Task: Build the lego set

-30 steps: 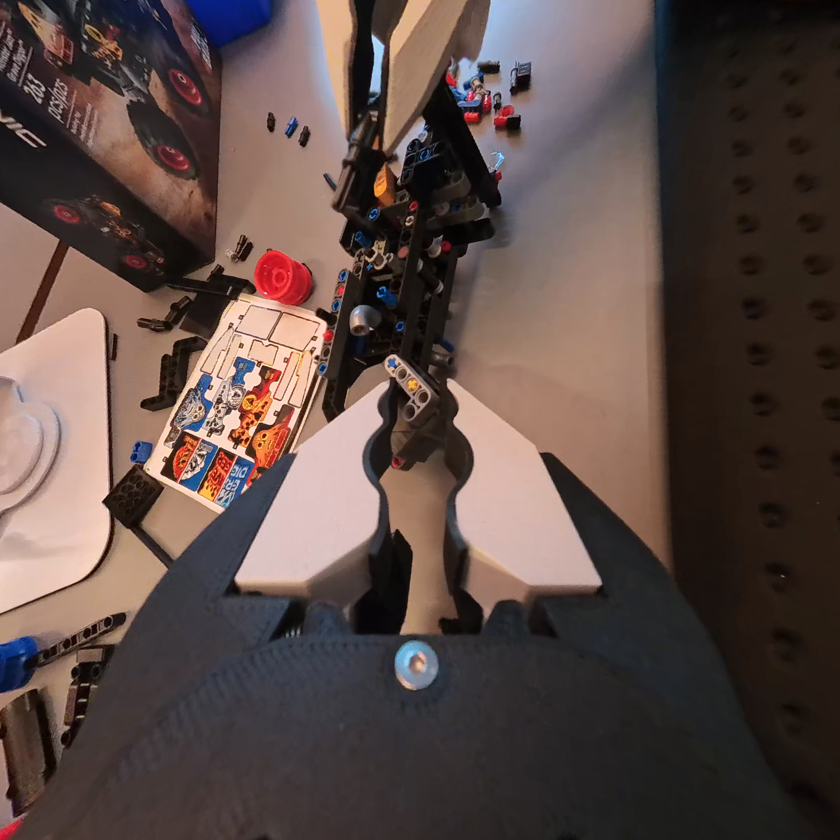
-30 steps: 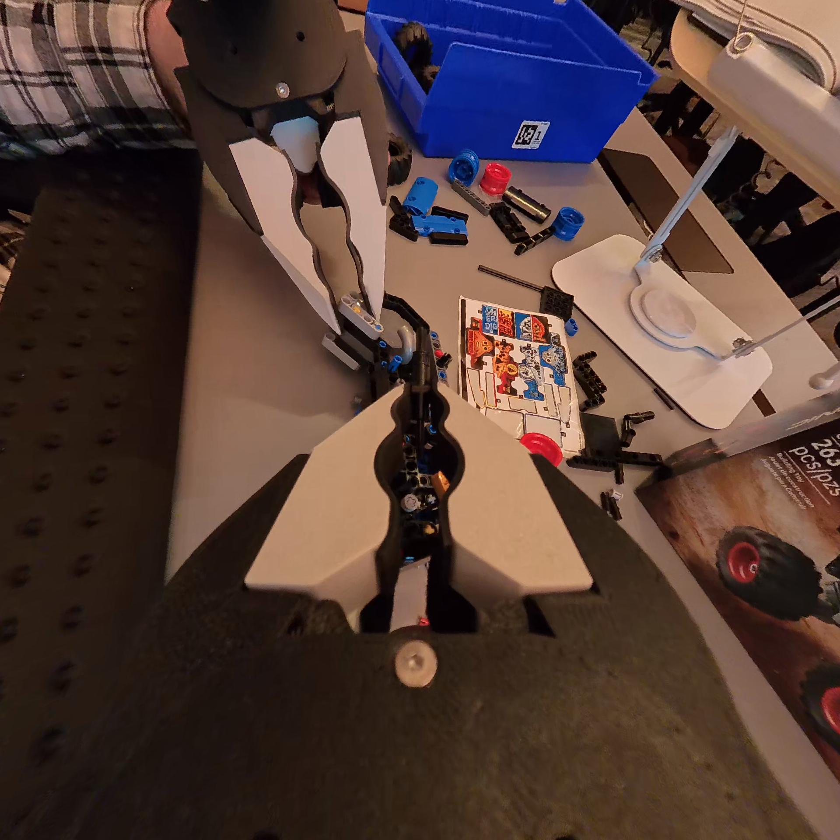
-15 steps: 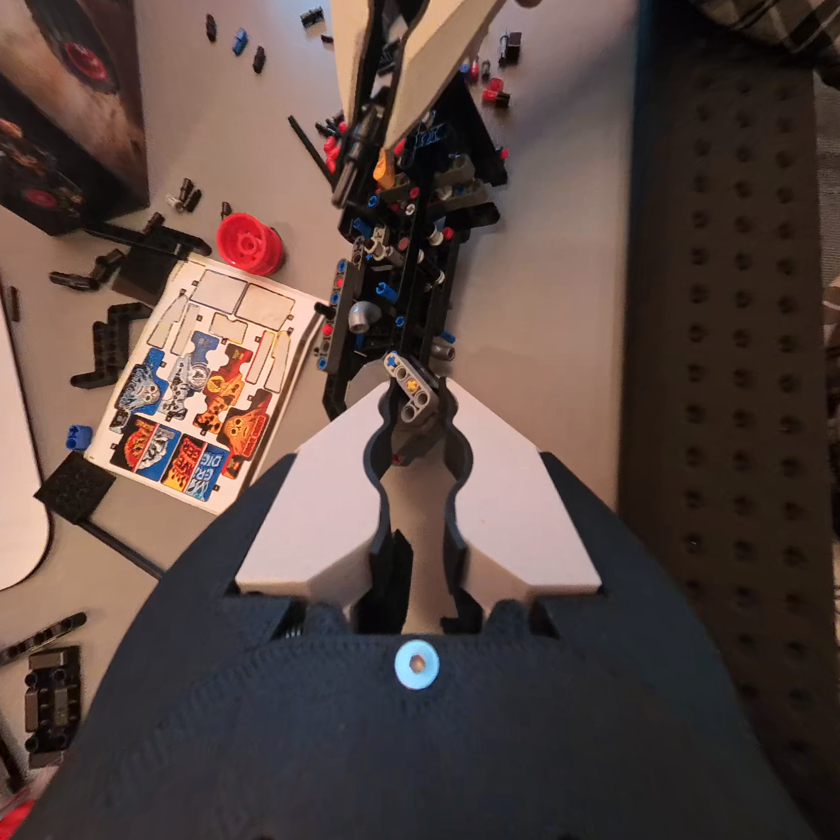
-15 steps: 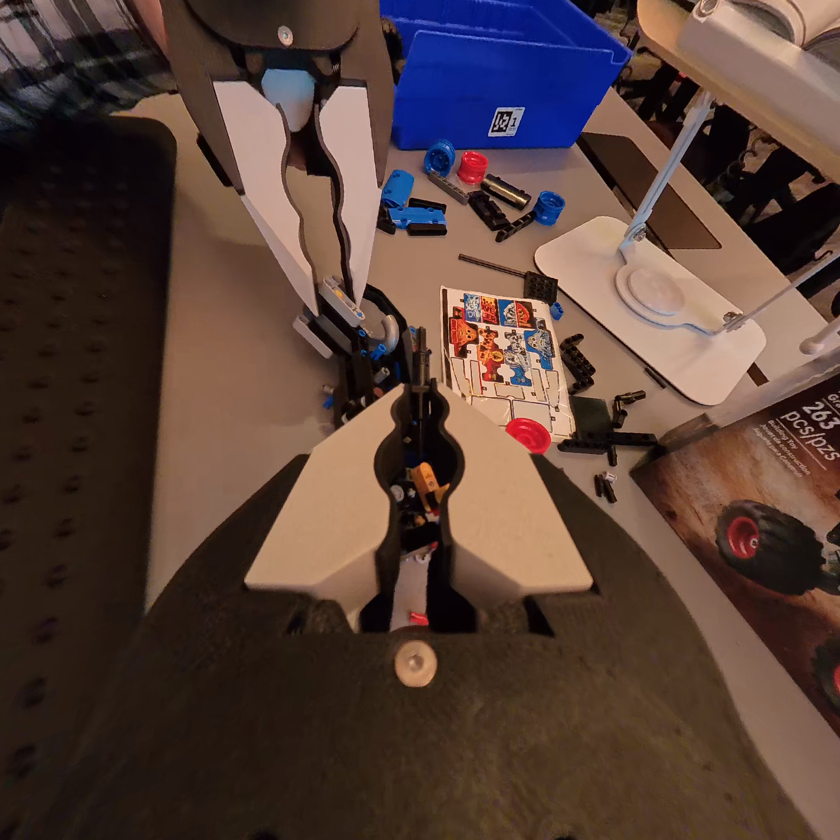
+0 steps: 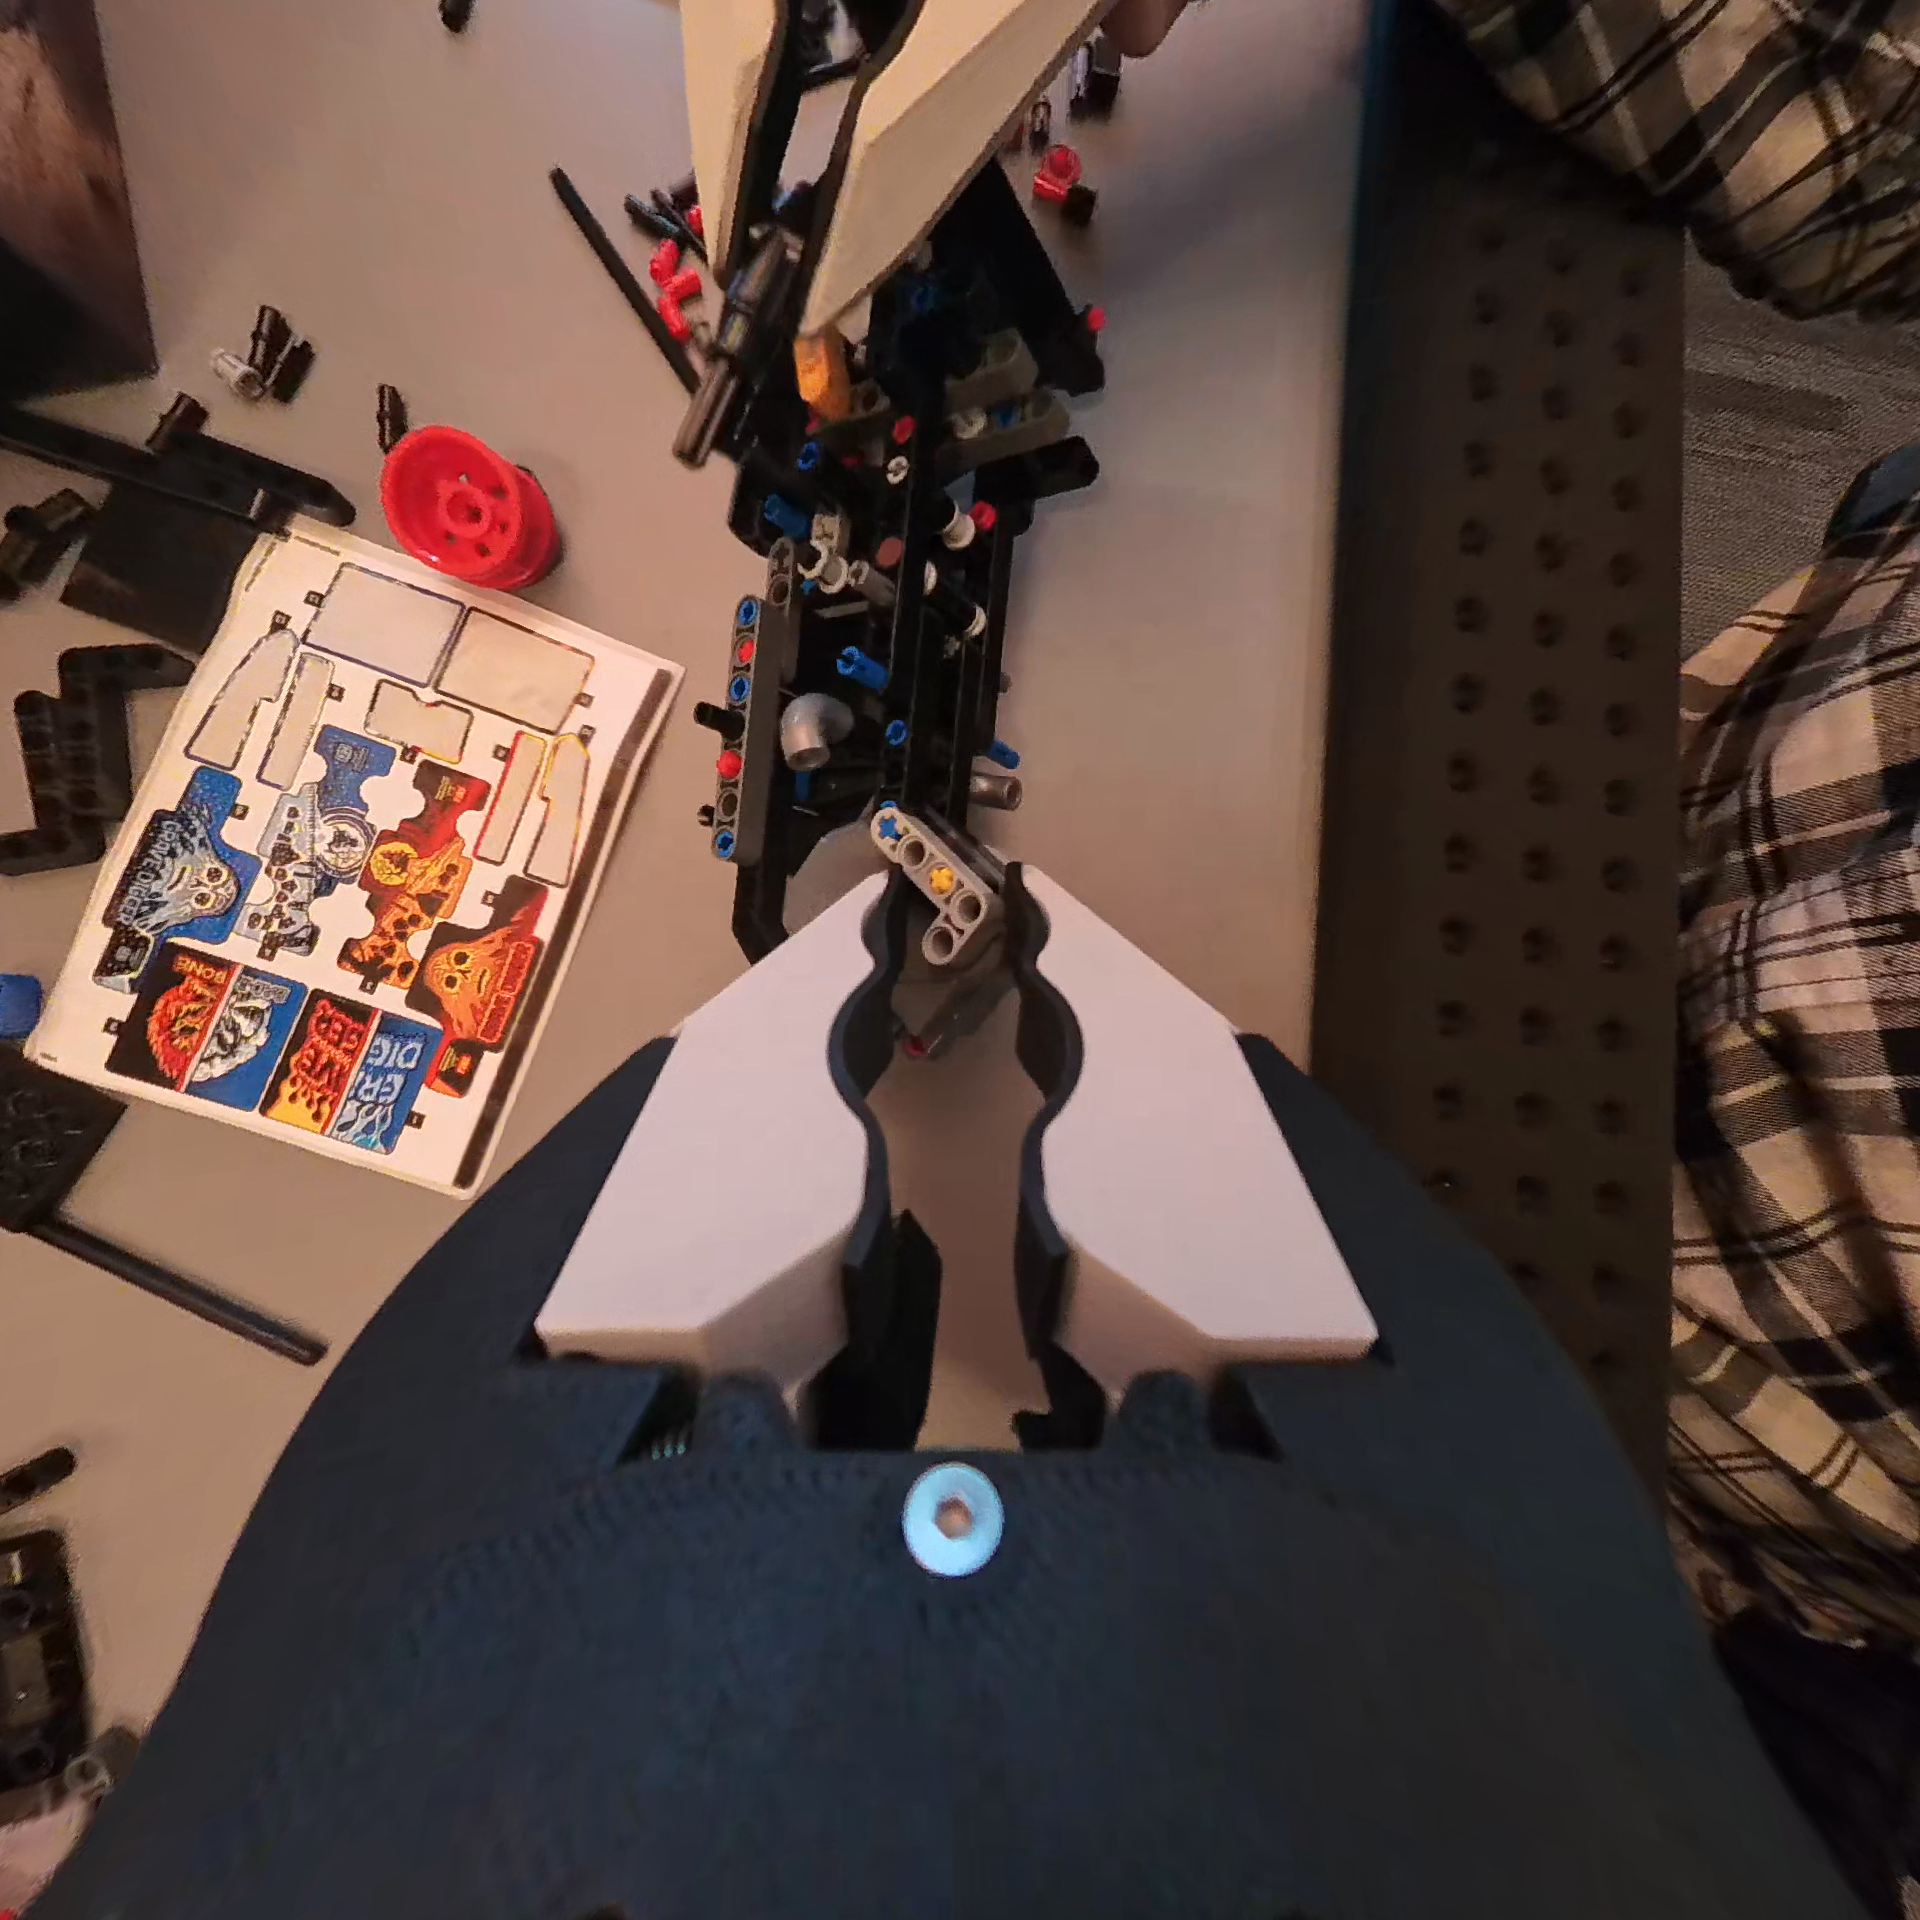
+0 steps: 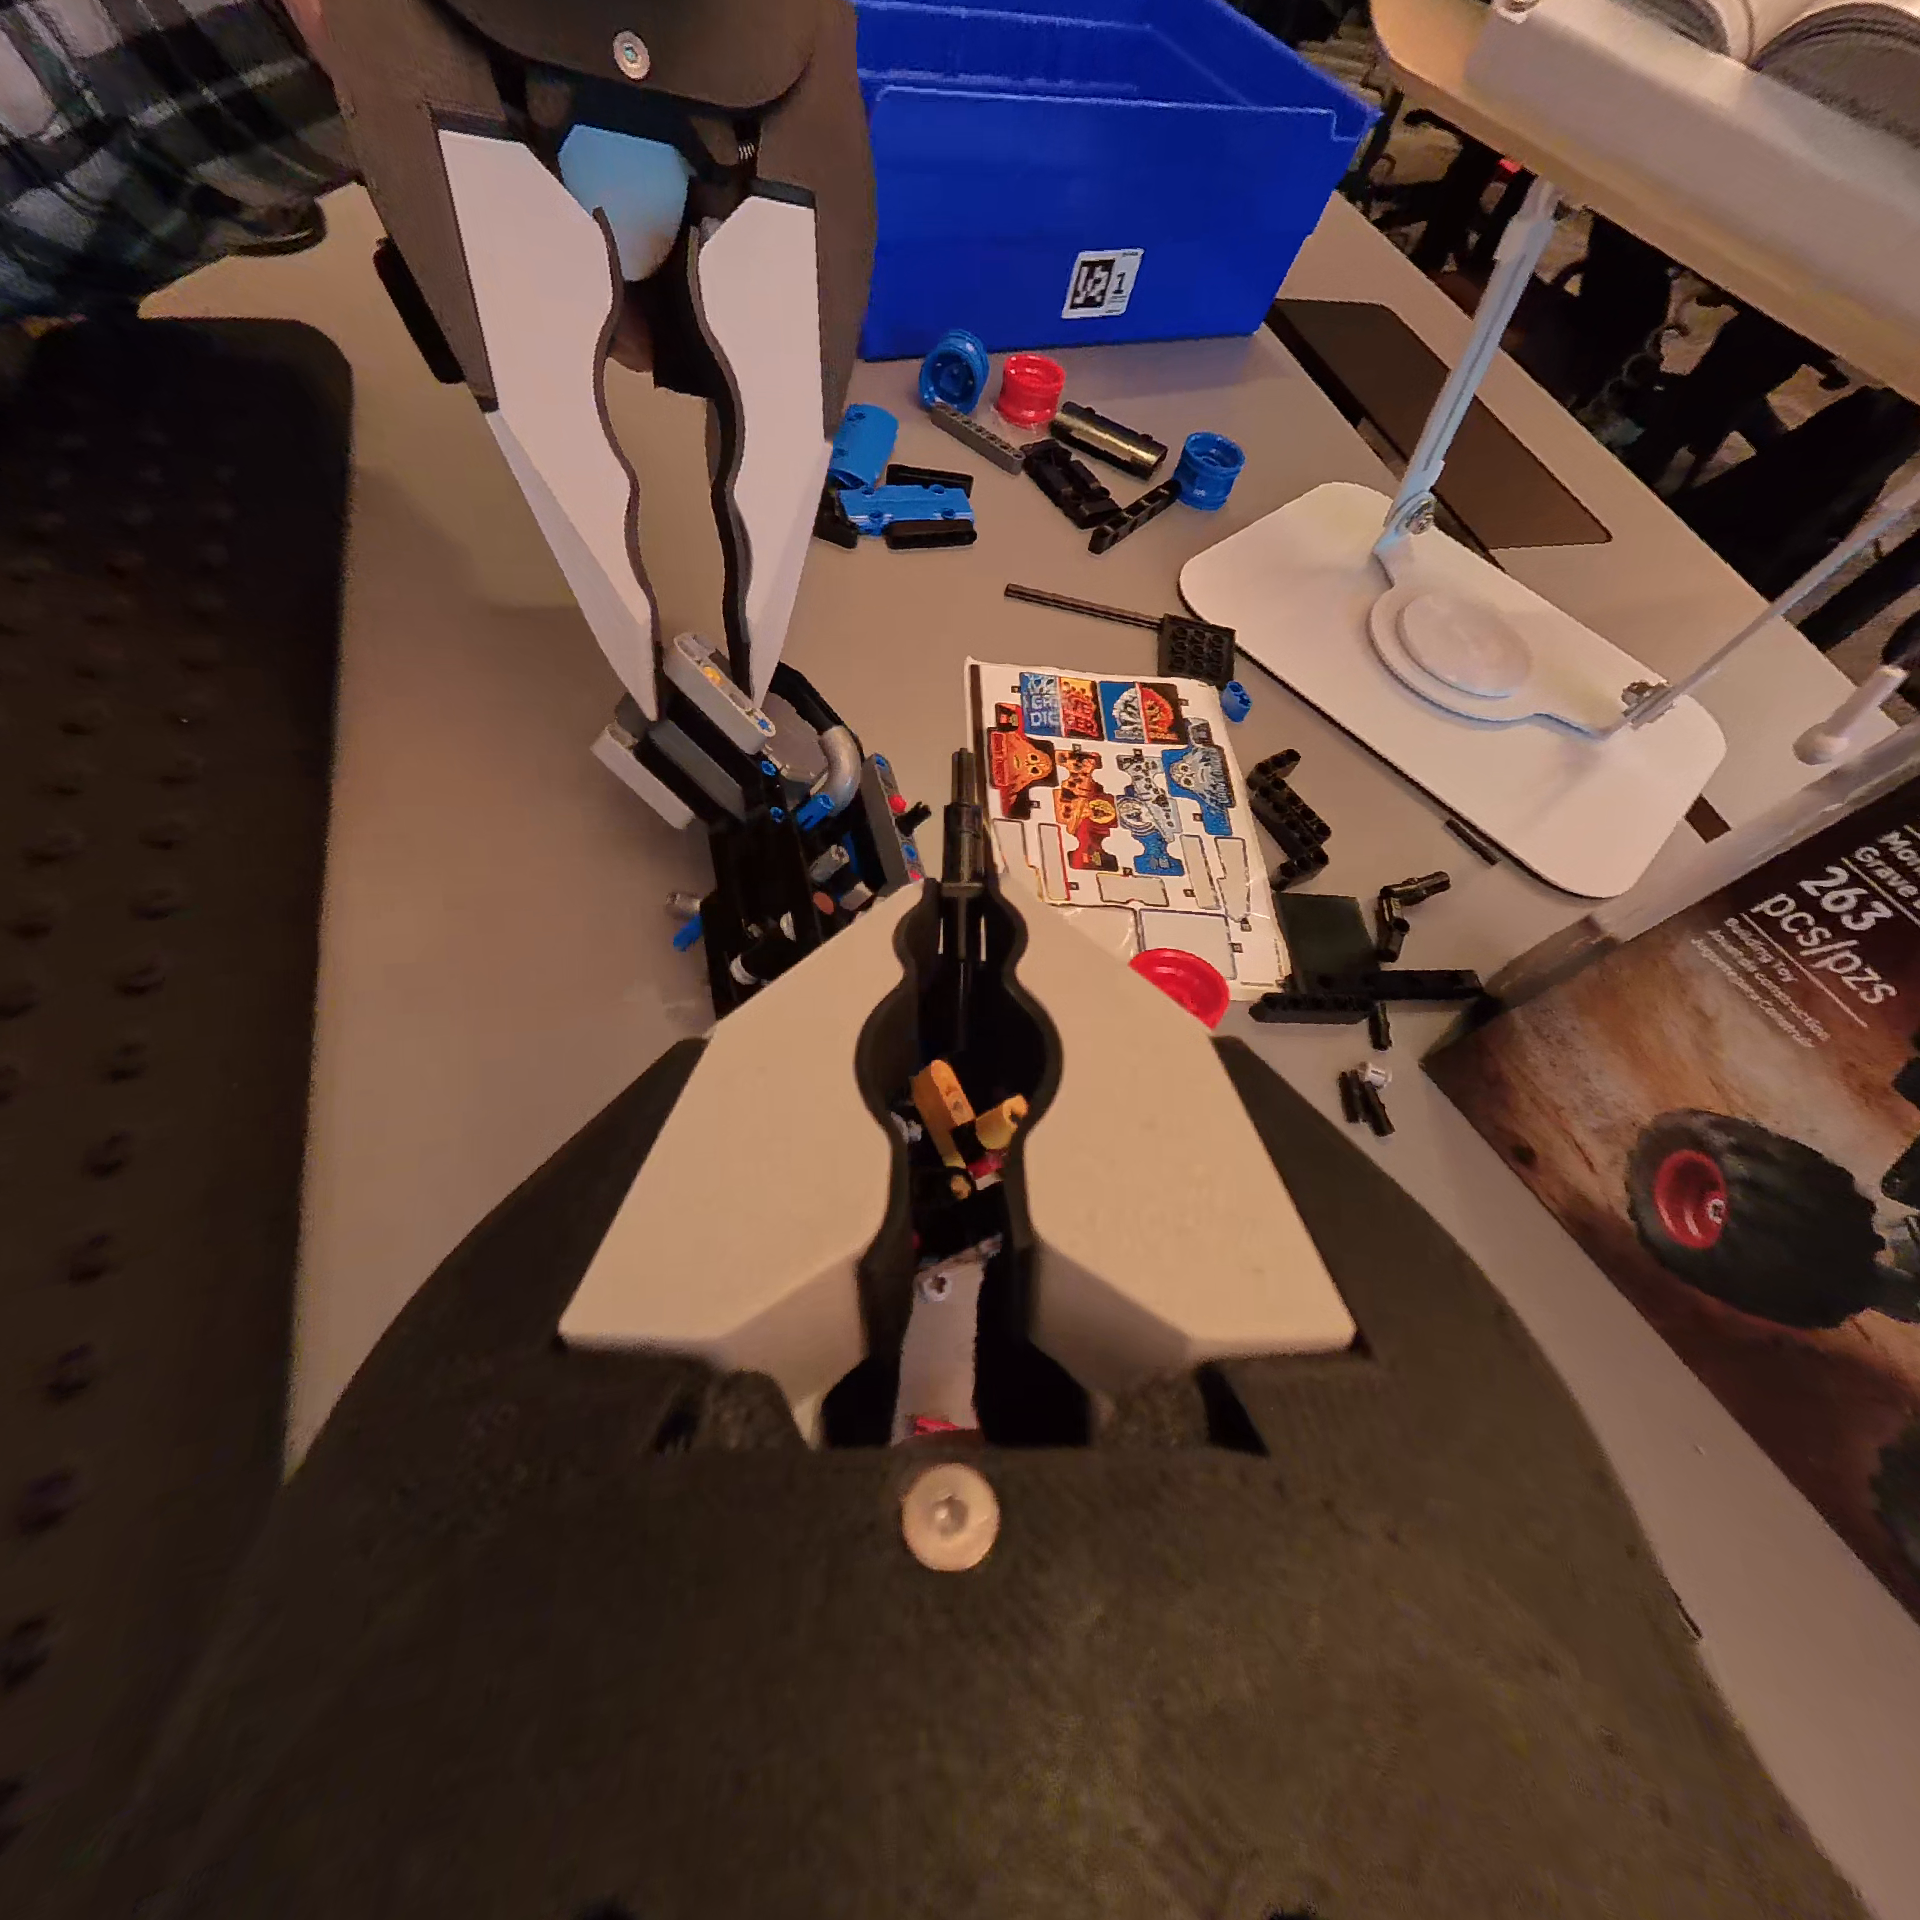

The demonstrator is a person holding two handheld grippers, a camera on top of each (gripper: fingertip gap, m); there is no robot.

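The long black lego chassis (image 5: pixel 883 644) with blue and red pins is held between both grippers over the grey table. My left gripper (image 5: pixel 945 904) is shut on its grey beam end (image 5: pixel 940 883). My right gripper (image 5: pixel 800 291) comes in from the top of the left wrist view and is shut on the far end. In the right wrist view, my right gripper (image 6: pixel 961 894) grips that end, with a black shaft (image 6: pixel 961 821) sticking out past the fingertips and orange parts inside the jaws. The left gripper (image 6: pixel 707 686) holds the chassis (image 6: pixel 790 862) from above.
A sticker sheet (image 5: pixel 353 831) and a red wheel hub (image 5: pixel 468 509) lie left of the chassis. Loose black beams (image 5: pixel 62 748) lie nearby. A blue bin (image 6: pixel 1091 177), a white lamp base (image 6: pixel 1455 665) and the set box (image 6: pixel 1714 1143) stand around. A black perforated mat (image 5: pixel 1507 727) borders the table. The gap from one gripper's tips to the other's is roughly 9 cm.
Both grippers keep their hold on the chassis. The left wrist view has shifted, so the box slid out at the left and a plaid sleeve came in at the right. The left gripper looms closer in the right view.
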